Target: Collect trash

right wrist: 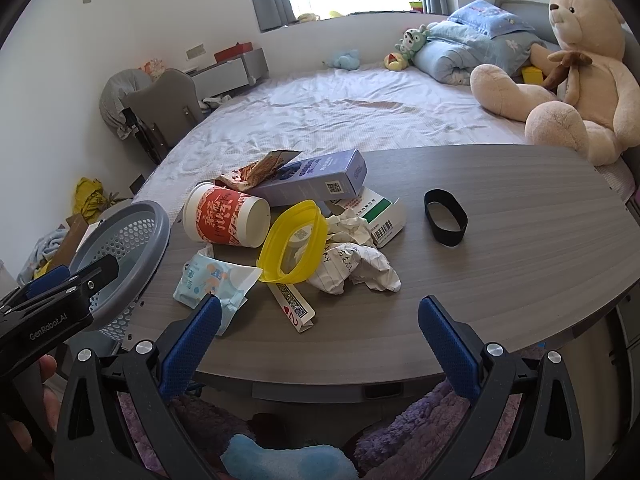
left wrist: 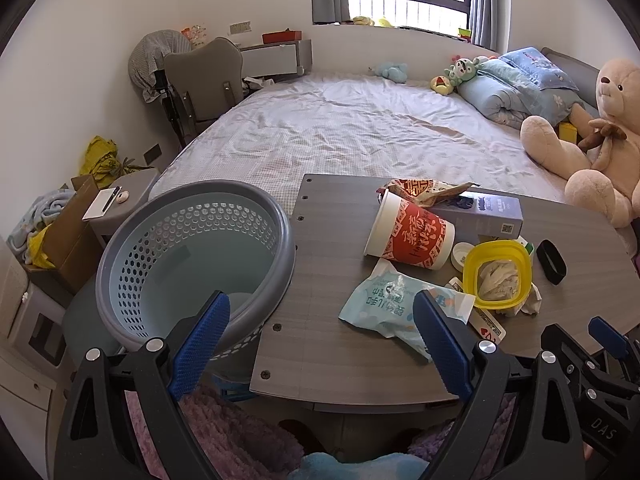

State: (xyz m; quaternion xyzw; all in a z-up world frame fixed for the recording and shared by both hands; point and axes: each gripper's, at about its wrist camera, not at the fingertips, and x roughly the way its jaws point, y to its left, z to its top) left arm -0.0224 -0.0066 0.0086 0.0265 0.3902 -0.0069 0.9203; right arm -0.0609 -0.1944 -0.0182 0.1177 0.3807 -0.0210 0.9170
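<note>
Currently I am holding both tools above the near edge of the desk [right wrist: 500, 216], neither touching anything. The left tool [left wrist: 320, 340] is standing wide open and empty, and the right tool [right wrist: 320, 340] likewise, jaws spread, nothing between them.

Trash is lying in one cluster on the desk: in the right view, at about 11 o'clock from the right tool. A light blue wrapper [right wrist: 212, 280] is lying nearest, just beside my right tool's left finger; behind it a red paper cup [right wrist: 224, 220] is lying on its side, a yellow lid [right wrist: 292, 240] is leaning on crumpled paper [right wrist: 356, 268], and a purple box [right wrist: 316, 180] is lying furthest back. The basket [left wrist: 192, 256] is sitting off the desk's left edge, rim touching it, empty as far as I can see.

Judgement: the wrapper is the easiest first pick. I am planning a low pinch across its raised fold, since it is thin and may slip.

Room: right half of the desk is open except a black band [right wrist: 446, 218]. Carrying leftward, I am minding the desk's corner and the basket rim.
</note>
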